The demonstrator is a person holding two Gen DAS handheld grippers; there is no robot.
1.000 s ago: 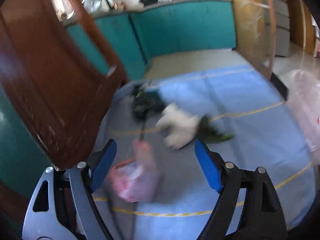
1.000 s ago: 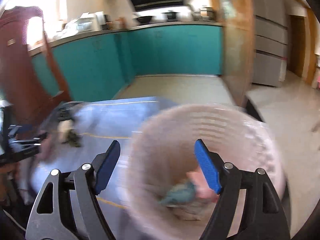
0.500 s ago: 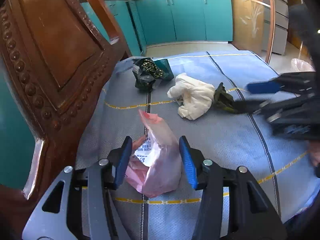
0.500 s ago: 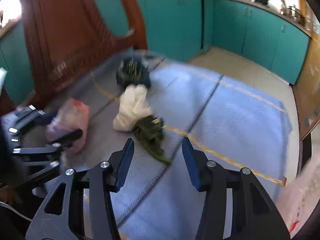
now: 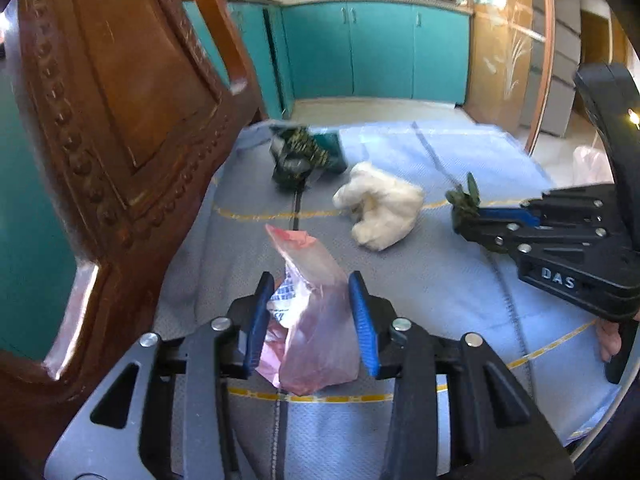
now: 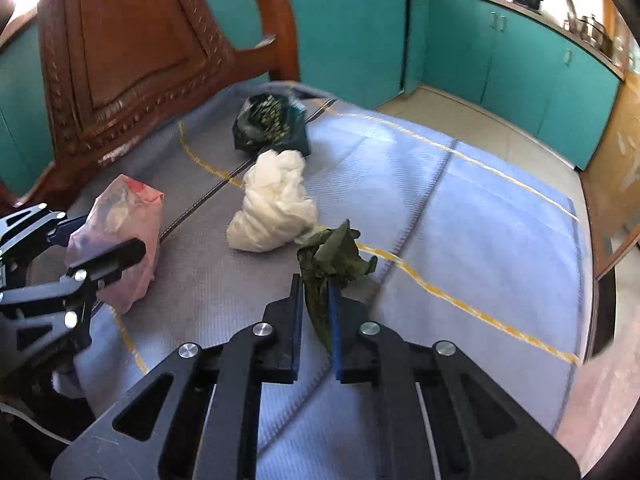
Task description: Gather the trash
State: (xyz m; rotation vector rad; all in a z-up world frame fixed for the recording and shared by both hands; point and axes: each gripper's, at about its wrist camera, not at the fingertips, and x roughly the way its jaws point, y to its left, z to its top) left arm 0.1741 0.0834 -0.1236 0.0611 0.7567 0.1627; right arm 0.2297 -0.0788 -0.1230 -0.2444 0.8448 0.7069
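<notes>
A pink plastic bag [image 5: 316,340] stands on the blue-grey cloth [image 5: 440,280]. My left gripper [image 5: 310,280] is closing on it, and both pads touch its sides; the right wrist view shows the same bag [image 6: 120,220] between the left gripper's [image 6: 108,236] fingers. My right gripper [image 6: 315,284] is shut on a crumpled dark green scrap [image 6: 336,252], which sticks up past the fingertips. In the left wrist view the right gripper [image 5: 466,222] comes in from the right with that scrap [image 5: 464,196]. A white crumpled wad [image 6: 272,208] lies between the two grippers.
A dark green patterned bag [image 6: 268,124] lies at the far end of the cloth beyond the white wad [image 5: 380,208]. A carved wooden chair back [image 5: 120,100] rises close on the left. A pale pink basket [image 5: 592,164] shows past the table's right edge. Teal cabinets stand behind.
The right gripper swung from above the pink basket over to the table and closed on the green scrap. The left gripper's jaws narrowed around the pink bag.
</notes>
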